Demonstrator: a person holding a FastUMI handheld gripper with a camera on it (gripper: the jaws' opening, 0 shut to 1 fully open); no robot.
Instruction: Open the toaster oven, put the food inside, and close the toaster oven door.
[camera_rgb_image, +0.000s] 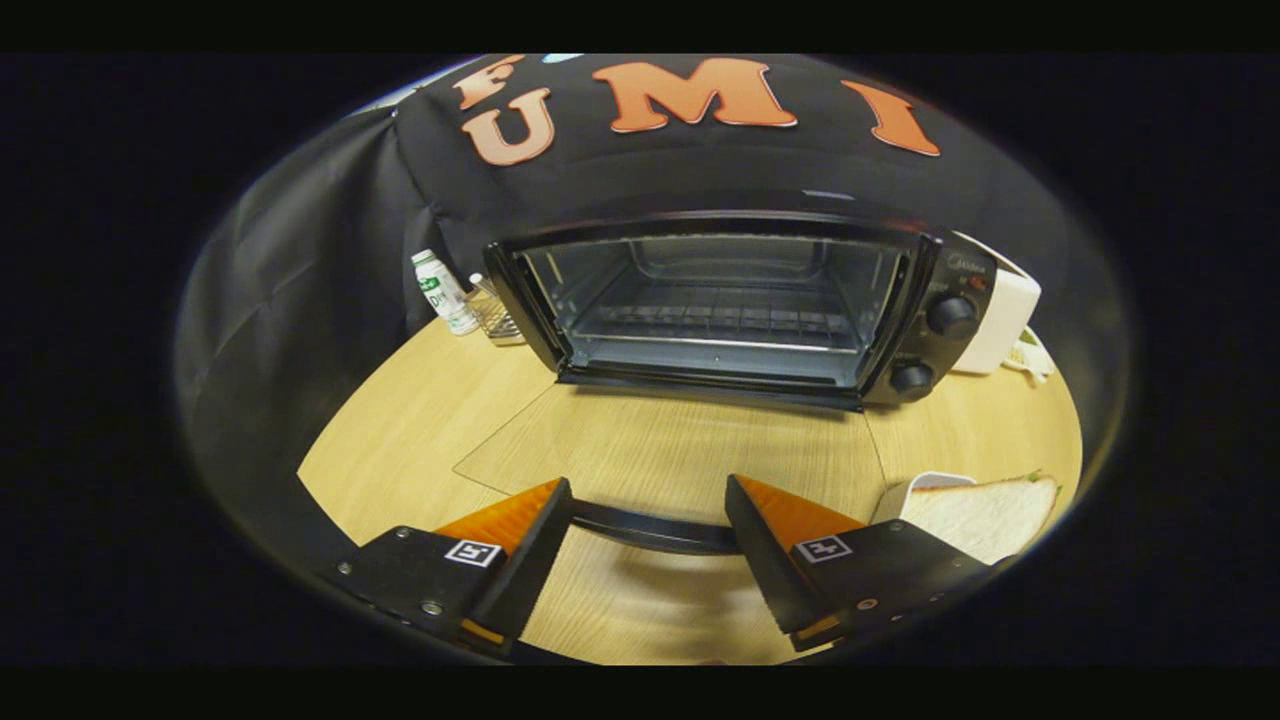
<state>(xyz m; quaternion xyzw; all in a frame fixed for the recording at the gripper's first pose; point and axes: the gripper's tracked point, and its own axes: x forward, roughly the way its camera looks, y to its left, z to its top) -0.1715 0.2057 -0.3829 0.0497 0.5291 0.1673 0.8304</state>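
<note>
The black toaster oven stands at the back of the wooden table with its cavity open, and a wire rack shows inside. Its glass door lies folded down flat toward me. The door's dark handle bar runs across between my fingers. My gripper is open just above the door's front edge, and its fingers stand wide apart without pressing on the bar. A sandwich of white bread rests on a white plate just right of my right finger.
A small white bottle and a wire basket stand left of the oven. A white box sits against the oven's right side. Black cloth walls close in the back and the left.
</note>
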